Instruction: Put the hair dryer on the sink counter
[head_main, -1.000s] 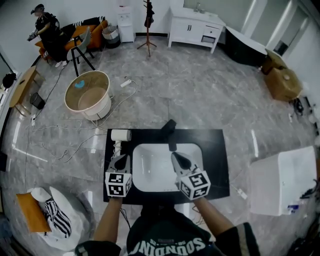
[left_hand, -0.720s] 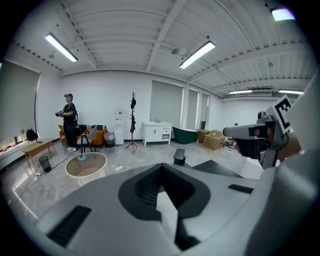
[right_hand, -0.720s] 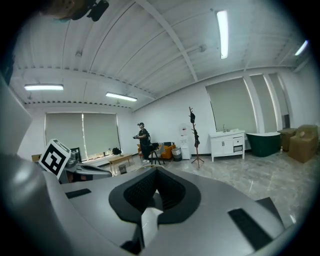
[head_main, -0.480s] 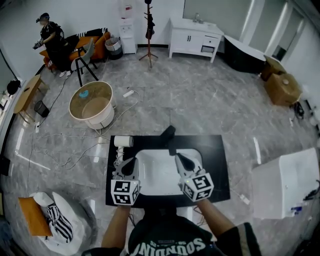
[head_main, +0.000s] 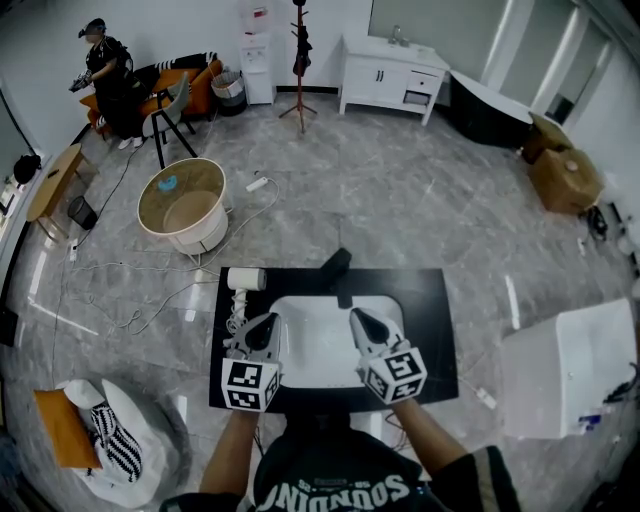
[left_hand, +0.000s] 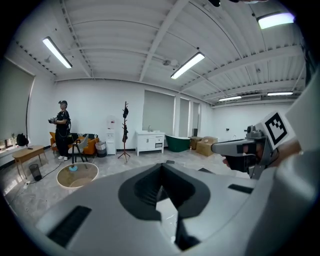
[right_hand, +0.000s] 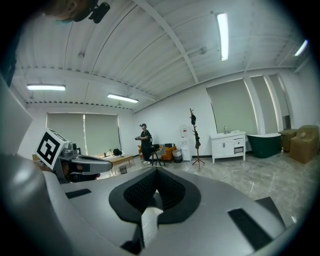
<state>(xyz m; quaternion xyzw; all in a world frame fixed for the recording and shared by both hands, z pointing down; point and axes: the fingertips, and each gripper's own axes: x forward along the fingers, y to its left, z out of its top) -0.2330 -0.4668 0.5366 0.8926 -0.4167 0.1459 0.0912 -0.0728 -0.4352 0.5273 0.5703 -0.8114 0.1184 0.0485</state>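
Hair dryer (head_main: 243, 279) lies at the sink counter's (head_main: 430, 320) far-left corner, so placement looks done. Left gripper (head_main: 266, 325) and right gripper (head_main: 359, 320) hover near the front edge, both clenched on nothing.

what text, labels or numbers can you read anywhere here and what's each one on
"SONDINO", roughly: large white letters on the person's black shirt, cut by the picture's lower edge, so not certain.
Square markers on the left gripper and right gripper: black and white code patterns, no letters or numbers.
Red label on the water dispenser: too small to read.
Nothing else legible in any view.
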